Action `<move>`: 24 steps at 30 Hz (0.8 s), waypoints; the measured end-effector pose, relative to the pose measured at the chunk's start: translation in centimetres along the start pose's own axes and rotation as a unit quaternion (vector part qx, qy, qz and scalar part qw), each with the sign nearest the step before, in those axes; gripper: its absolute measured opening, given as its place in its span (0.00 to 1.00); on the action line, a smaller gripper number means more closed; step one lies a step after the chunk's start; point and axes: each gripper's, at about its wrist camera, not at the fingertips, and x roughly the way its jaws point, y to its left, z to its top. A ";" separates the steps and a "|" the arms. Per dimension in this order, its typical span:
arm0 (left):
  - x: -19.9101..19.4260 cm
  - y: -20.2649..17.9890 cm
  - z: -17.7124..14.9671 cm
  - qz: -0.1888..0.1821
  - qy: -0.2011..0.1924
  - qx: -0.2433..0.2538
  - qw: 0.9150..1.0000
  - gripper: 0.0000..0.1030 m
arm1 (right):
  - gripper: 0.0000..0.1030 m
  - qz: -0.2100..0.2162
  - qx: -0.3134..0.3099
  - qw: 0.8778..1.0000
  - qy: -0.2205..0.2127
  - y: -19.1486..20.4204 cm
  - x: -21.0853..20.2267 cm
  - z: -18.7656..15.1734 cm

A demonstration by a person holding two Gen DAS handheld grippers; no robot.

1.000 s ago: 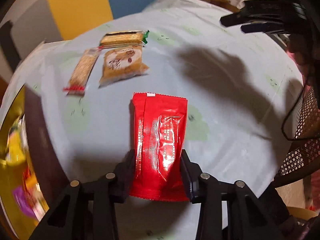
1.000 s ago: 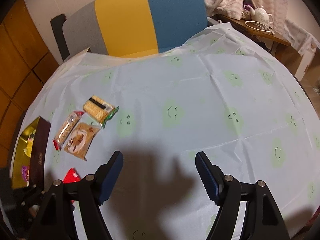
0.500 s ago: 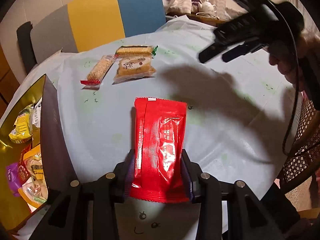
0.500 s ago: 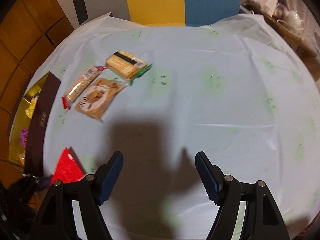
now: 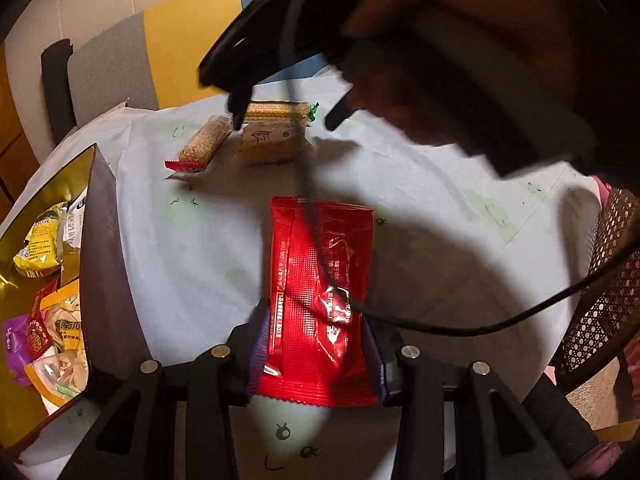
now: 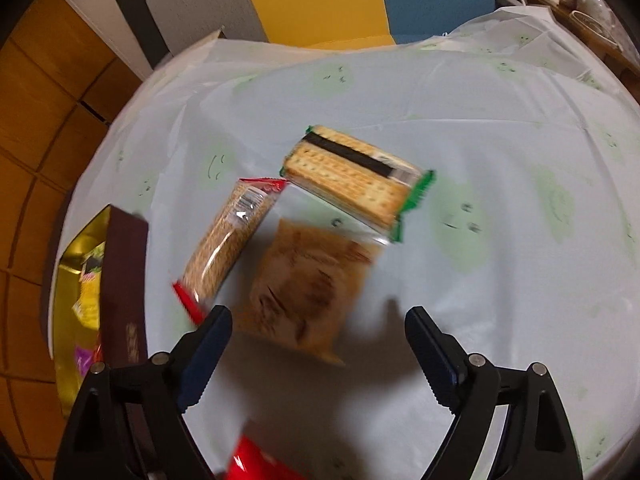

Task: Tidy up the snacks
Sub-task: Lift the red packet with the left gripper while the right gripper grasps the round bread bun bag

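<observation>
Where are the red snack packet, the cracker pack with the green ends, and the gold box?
red snack packet [image 5: 316, 300], left wrist view, middle of its shiny front.
cracker pack [image 6: 352, 178], right wrist view, middle of the crackers.
gold box [image 5: 102, 248], left wrist view, its dark upright wall.

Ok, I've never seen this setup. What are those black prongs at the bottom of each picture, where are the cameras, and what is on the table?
No robot here: a person holds a two-fingered tool in each hand, with a camera on each looking along its fingers. One picture is from the left tool, which is closed on a shiny red foil packet. The other is from the right tool, whose jaws have just been opening and hold nothing. It hangs over three snacks on the pale smiley-print tablecloth: a tan square pouch, a sesame bar in a clear red-ended wrapper and a green-ended cracker pack. A gold-lined dark box of snacks sits at the left.
</observation>
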 end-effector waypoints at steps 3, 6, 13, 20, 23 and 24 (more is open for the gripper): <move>-0.1 0.1 -0.1 -0.003 -0.001 -0.003 1.000 0.41 | 0.86 -0.022 -0.009 1.000 0.005 1.4 1.5 0.8; -0.1 0.2 -0.2 -0.005 -0.003 -0.005 1.000 0.41 | 0.85 -0.047 -0.032 0.998 0.013 2.6 2.8 1.1; 0.0 0.4 -0.1 -0.008 -0.003 -0.009 1.000 0.41 | 0.60 -0.067 -0.173 0.982 0.035 3.5 1.7 -2.1; 0.0 0.1 0.0 -0.001 -0.001 -0.008 1.000 0.41 | 0.61 -0.056 -0.210 0.974 0.061 -2.7 -1.1 -7.1; 0.1 -0.1 0.1 0.004 0.002 -0.008 1.000 0.41 | 0.61 -0.051 -0.200 0.977 0.043 -4.7 -1.9 -8.4; 0.2 -0.1 0.2 0.006 0.005 -0.008 1.000 0.41 | 0.61 -0.048 -0.199 0.978 0.033 -5.1 -2.1 -8.8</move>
